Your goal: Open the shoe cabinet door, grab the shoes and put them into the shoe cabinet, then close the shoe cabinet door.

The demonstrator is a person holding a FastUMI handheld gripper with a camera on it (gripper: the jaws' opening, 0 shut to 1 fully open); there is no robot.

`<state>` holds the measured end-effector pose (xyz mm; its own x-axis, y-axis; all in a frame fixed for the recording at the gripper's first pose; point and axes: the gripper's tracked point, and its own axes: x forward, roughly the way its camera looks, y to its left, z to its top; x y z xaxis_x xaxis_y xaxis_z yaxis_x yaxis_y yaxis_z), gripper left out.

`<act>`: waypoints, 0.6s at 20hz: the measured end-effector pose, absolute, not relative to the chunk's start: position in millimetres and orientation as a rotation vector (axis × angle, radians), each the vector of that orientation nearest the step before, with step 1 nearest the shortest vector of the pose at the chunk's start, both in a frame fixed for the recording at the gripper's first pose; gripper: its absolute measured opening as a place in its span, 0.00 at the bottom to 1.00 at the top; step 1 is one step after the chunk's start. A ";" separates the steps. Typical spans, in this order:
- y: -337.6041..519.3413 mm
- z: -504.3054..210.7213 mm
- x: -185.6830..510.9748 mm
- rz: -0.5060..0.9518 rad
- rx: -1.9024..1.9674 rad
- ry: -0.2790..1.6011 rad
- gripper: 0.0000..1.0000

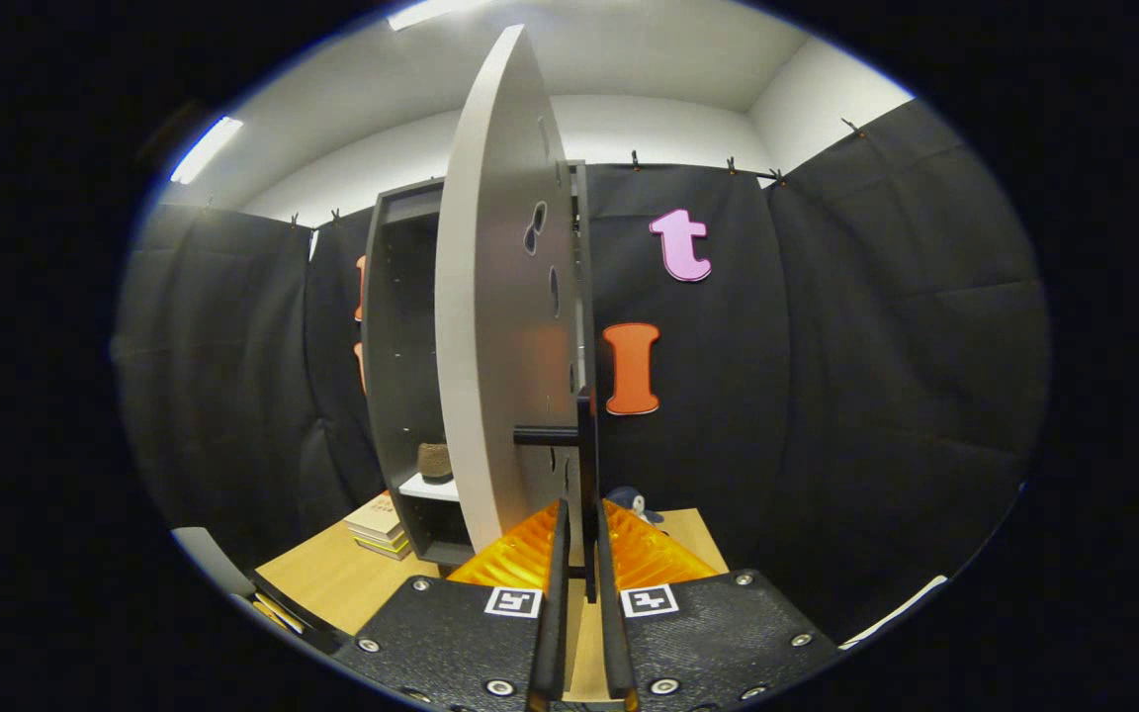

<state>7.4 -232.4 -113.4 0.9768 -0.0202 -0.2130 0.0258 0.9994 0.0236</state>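
The grey shoe cabinet (pixel 401 346) stands on the wooden table, its pale door (pixel 495 297) swung wide and seen almost edge-on straight ahead. A black bar handle (pixel 586 445) runs down the door's near edge. My gripper (pixel 581 512) is shut on that handle, one finger on each side of the bar. A brown shoe (pixel 434 461) rests on a white shelf inside the cabinet, left of the door. A blue and white item (pixel 631 500), maybe another shoe, lies on the table just past the door, mostly hidden.
A stack of books (pixel 378 524) lies on the wooden table (pixel 332 583) to the left of the cabinet's foot. Black cloth walls close in behind and on both sides. The table's edge runs close below on the left.
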 end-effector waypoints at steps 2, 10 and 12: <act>-249.8 -112.8 6.0 -0.031 0.048 0.216 0.11; -229.0 -98.4 -18.1 0.065 0.061 0.198 0.12; -223.2 -91.6 -27.4 0.076 0.051 0.193 0.12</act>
<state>-27.4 -223.2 -91.6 0.9786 0.0805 -0.1891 -0.0707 0.9958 0.0583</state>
